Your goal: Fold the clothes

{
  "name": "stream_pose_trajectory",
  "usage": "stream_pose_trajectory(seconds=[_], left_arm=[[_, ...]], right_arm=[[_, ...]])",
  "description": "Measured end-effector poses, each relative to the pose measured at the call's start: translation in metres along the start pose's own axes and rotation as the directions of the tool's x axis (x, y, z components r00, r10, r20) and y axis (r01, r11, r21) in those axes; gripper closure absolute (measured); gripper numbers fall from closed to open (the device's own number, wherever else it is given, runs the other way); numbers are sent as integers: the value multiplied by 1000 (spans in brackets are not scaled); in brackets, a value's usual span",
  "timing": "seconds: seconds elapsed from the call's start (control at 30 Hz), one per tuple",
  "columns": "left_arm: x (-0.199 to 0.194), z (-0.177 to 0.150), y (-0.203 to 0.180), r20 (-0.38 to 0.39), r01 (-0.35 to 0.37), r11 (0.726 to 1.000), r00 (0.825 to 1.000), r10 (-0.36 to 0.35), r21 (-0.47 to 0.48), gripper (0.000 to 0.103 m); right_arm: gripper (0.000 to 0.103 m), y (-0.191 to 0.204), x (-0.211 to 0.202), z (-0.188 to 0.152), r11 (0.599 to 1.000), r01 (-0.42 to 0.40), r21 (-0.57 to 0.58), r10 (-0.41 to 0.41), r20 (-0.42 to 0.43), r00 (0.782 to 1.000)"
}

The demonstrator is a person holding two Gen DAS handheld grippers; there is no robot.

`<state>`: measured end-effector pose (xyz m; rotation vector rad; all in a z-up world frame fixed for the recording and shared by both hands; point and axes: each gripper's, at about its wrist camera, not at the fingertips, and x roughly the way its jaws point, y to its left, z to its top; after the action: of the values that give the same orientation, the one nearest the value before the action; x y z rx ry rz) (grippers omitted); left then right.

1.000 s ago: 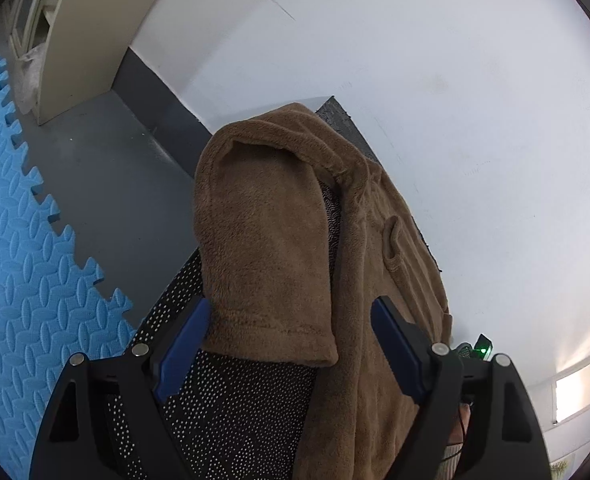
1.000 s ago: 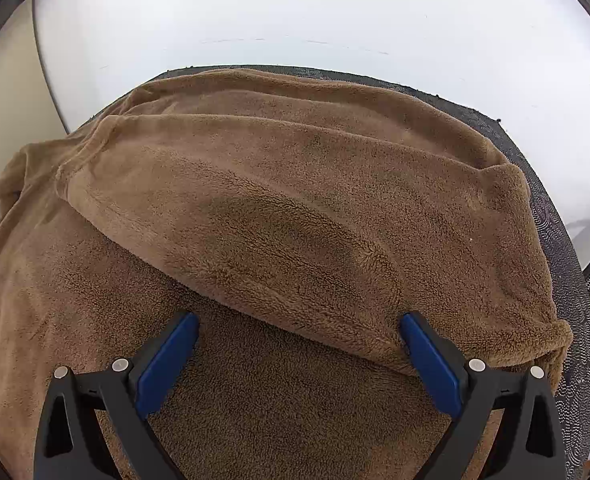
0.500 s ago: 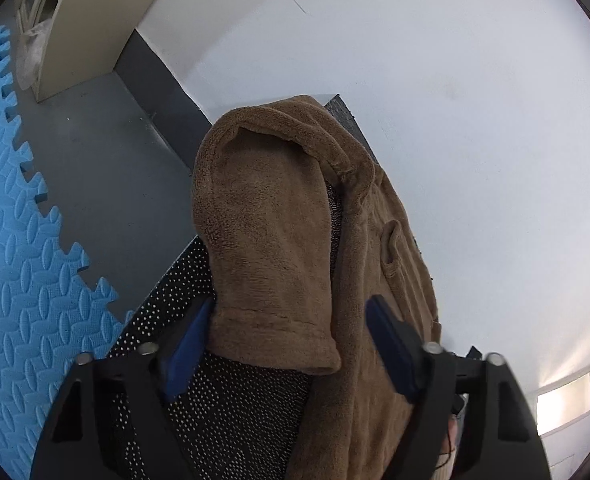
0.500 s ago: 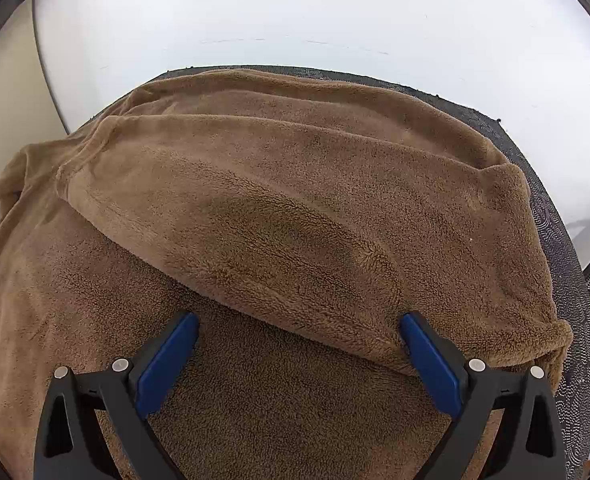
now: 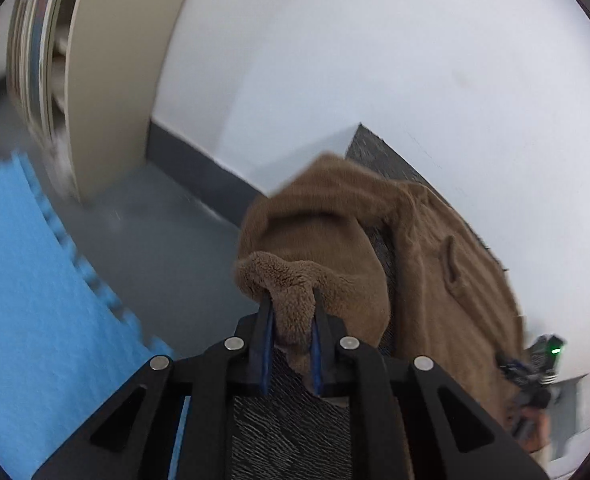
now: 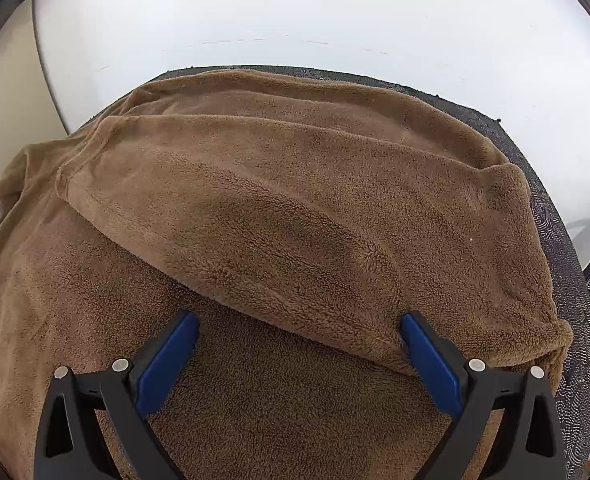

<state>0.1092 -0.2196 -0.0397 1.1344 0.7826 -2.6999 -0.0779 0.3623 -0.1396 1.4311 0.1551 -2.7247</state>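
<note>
Left tongs [image 5: 291, 300] closing, pads pinching the sleeve cuff [image 5: 283, 276] off the table's [image 5: 379, 152] left edge for folding inward; right tongs [image 6: 295, 340] apart, hovering over the brown fleece robe [image 6: 255, 216] spread across the table.

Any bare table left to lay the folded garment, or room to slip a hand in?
Little. The brown fleece garment covers most of the table; only a thin dark strip is bare along its right edge, plus a patch under the left gripper, whose jaws are closing on the cuff.
</note>
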Motion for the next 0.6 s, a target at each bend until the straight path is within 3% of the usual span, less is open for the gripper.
stream_pose_trajectory(seconds=[0.1,0.17,0.23,0.3,0.33,0.43,0.5,0.6], left_arm=[[-19,19,-12,92,-124,983,989,112,134,87],[-36,26,-16,164,-207,953,971,172,220,87],[-51,31,-22,246,-295,910,942,227,292,87],[-65,32,-30,348,-415,839,890,294,351,87],[-68,32,-33,402,-482,793,854,330,373,87],[-70,31,-42,537,-669,638,722,437,381,87],[-67,34,-36,563,-714,608,677,474,347,87],[-62,48,-12,536,-715,650,665,520,257,87]], right_arm=[[1,0,0,0,1000,0,0,0,0,1000],[1,0,0,0,1000,0,0,0,0,1000],[1,0,0,0,1000,0,0,0,0,1000],[1,0,0,0,1000,0,0,0,0,1000],[1,0,0,0,1000,0,0,0,0,1000],[1,0,1,0,1000,0,0,0,0,1000],[1,0,1,0,1000,0,0,0,0,1000],[1,0,1,0,1000,0,0,0,0,1000]])
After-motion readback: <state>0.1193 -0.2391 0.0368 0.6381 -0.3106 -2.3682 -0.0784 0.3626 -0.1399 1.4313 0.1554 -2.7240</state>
